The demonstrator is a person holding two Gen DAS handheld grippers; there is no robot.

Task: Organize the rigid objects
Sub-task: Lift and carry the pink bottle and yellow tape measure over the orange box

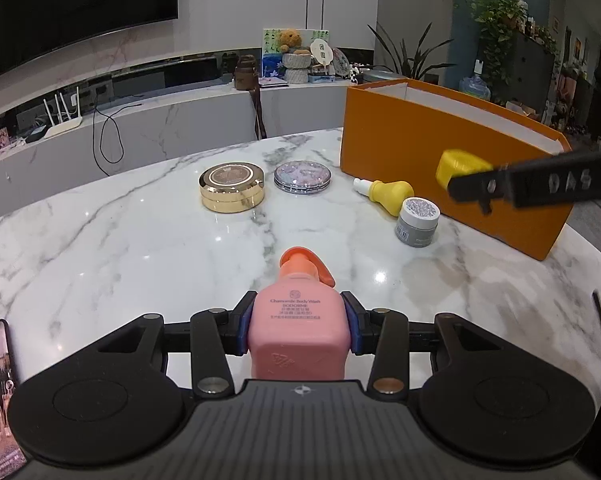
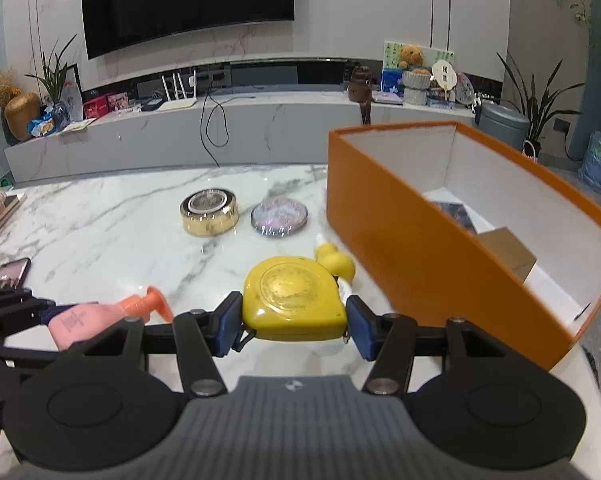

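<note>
My left gripper (image 1: 297,326) is shut on a pink body wash bottle (image 1: 298,332) with an orange pump, held above the marble table (image 1: 120,240). My right gripper (image 2: 294,322) is shut on a yellow tape measure (image 2: 294,306), lifted just left of the open orange box (image 2: 420,248). From the left wrist view that tape measure (image 1: 460,168) hangs in front of the orange box (image 1: 440,168). On the table lie a gold round tin (image 1: 231,187), a glittery compact (image 1: 303,176), a small yellow bottle (image 1: 388,196) and a grey jar (image 1: 418,222).
The orange box holds a brown carton (image 2: 508,254) and a dark item (image 2: 452,210). A phone (image 2: 10,274) lies at the table's left edge. Behind the table runs a low marble cabinet (image 2: 180,136) with a router, cables and ornaments.
</note>
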